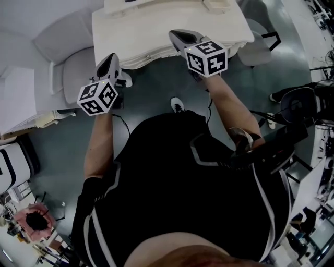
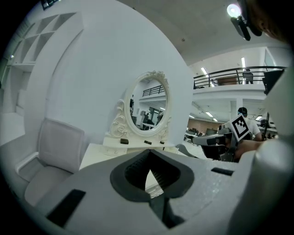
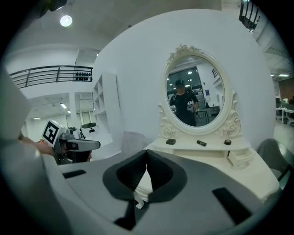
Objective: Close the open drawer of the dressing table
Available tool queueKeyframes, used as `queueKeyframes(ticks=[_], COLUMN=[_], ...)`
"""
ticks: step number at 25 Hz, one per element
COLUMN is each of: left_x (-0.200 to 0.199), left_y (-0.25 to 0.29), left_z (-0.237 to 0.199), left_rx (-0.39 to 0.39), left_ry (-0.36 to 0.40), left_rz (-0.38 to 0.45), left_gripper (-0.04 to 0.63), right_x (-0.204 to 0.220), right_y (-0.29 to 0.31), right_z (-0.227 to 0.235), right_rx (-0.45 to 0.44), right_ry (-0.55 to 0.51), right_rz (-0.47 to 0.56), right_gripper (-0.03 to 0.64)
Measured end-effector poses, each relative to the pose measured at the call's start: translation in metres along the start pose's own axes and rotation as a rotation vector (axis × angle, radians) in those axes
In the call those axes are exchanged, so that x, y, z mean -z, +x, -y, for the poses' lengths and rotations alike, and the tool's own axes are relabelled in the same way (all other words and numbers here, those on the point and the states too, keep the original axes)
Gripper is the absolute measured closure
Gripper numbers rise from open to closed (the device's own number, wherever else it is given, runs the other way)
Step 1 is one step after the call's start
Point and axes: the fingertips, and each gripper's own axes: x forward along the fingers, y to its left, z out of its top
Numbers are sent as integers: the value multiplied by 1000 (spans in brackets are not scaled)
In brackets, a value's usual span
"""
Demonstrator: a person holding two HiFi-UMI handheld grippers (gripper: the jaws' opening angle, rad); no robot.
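Observation:
The white dressing table stands in front of me, its oval mirror framed in carved white. A small drawer at the right of the mirror base sticks out, open; it also shows as the small drawer at the top edge. My left gripper hovers at the table's front left edge, jaws shut and empty. My right gripper is over the table's front edge, well short of the drawer, also shut on nothing. In their own views the left gripper and right gripper have tips touching.
A grey padded chair stands left of the table, a second grey chair at its right. Three small dark items lie on the shelf under the mirror. A white shelf unit stands against the wall on the left.

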Motion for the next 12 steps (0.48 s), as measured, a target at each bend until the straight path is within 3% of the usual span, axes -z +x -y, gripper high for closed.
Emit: queueKeyframes(ticks=[5, 12], left_x=[-34, -69], left_y=[-8, -7], left_z=[8, 19], left_rx=[8, 34], left_ry=[87, 118], left_rz=[51, 116], left_gripper=[591, 591], right_x=[-38, -71], right_y=[-14, -28], right_z=[-8, -9], right_rx=[-2, 34], right_ry=[-50, -71], right_rz=[50, 106], right_gripper=[612, 612])
